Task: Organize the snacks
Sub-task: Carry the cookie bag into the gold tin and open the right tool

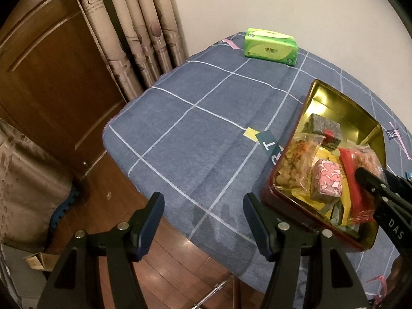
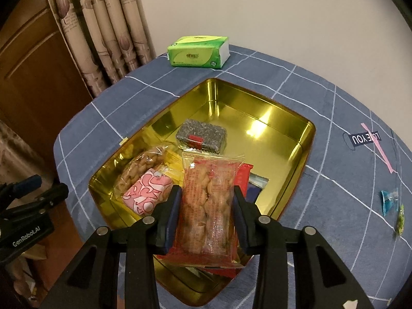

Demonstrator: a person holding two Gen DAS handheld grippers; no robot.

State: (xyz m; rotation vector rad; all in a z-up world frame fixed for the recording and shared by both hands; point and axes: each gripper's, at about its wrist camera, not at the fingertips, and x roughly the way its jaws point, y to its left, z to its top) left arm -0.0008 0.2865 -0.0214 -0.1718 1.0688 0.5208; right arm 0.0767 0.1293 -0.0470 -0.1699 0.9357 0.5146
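Snack packet [image 2: 208,206], a clear red-printed wrapper of twisted fried dough, sits pinched across its width in the right gripper [image 2: 206,216], its long axis running straight out along the fingers over the near end of the gold tin [image 2: 257,103]. Other snacks lie below it. The left gripper [image 1: 203,221] hangs wide and empty, off the tin's left side.

Two hand-held grippers, one spread, one clamped

The left hand-held gripper [image 1: 203,221] hangs with its fingers wide apart and nothing between them. The right hand-held gripper [image 2: 206,206] points forward and down, its blue-padded fingers [image 2: 173,213] pressed against both sides of a snack packet [image 2: 209,206].
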